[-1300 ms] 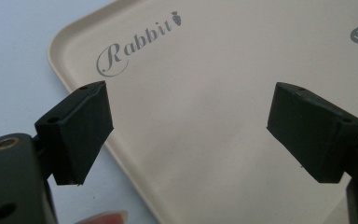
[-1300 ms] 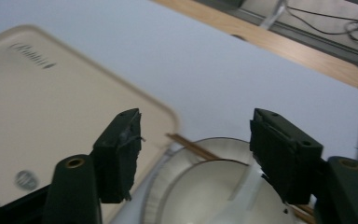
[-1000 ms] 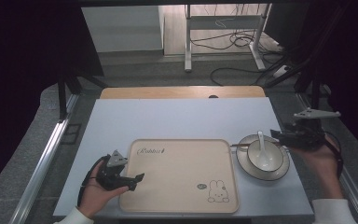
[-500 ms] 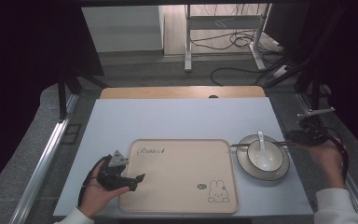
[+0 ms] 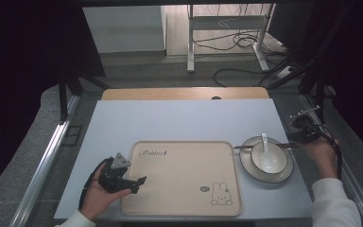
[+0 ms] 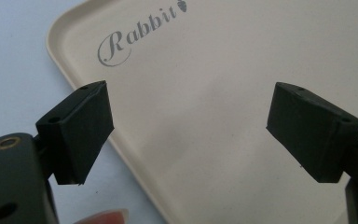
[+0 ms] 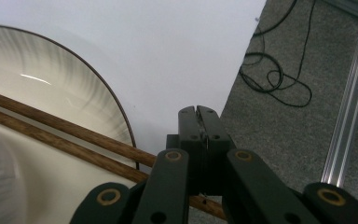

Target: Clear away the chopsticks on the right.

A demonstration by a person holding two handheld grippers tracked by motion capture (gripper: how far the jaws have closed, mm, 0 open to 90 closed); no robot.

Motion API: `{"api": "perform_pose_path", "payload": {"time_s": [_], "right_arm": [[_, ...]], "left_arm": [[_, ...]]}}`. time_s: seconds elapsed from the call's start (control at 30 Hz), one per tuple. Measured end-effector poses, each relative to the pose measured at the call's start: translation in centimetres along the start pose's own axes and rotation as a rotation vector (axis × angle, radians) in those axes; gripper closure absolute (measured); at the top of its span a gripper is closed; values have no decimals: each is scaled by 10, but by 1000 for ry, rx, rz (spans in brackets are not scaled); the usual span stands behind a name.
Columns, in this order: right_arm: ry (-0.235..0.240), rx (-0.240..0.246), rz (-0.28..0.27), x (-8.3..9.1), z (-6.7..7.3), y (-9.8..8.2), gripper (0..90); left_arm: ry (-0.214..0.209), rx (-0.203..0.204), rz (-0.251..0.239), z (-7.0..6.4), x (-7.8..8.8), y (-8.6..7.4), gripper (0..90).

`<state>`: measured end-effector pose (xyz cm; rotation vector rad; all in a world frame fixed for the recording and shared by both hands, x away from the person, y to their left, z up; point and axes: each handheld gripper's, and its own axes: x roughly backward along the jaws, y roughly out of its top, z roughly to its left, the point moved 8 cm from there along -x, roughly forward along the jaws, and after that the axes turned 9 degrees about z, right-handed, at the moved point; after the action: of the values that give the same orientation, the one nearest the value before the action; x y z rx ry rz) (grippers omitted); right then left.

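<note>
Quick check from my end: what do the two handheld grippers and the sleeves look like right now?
Both are black. The left gripper has blocky, wedge-shaped black pads, brass-coloured rivets and a grey three-cornered plate on top. The right gripper has flat black link arms with brass-ringed holes; a black cable loops from it. Both sleeves are white.

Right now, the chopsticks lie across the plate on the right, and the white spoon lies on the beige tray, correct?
Not quite. The high view shows the white spoon in the bowl on the plate, not on the beige tray. The chopsticks do lie across that plate.

Pale blue table (image 5: 179, 120) with beige tray (image 5: 184, 175) and plate (image 5: 283, 176) just beside it
</note>
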<state>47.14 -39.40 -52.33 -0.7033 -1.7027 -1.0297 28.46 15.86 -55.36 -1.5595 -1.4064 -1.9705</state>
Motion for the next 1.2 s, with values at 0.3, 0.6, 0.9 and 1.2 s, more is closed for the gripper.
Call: {"api": "perform_pose_path", "payload": {"time_s": [0.3,0.6,0.9,1.2], "right_arm": [[7,16,55,-11,0,-9,895],[4,28,97,-8,4,-16,895],[16,1,113,-2,4,-34,896],[13,-20,132,-1,5,-48,896]], "left_arm": [[0,-5,5,0,0,-1,147],[-2,-4,9,2,0,-2,147],[-1,-6,10,3,1,-3,147],[-3,-7,5,3,3,-3,147]]}}
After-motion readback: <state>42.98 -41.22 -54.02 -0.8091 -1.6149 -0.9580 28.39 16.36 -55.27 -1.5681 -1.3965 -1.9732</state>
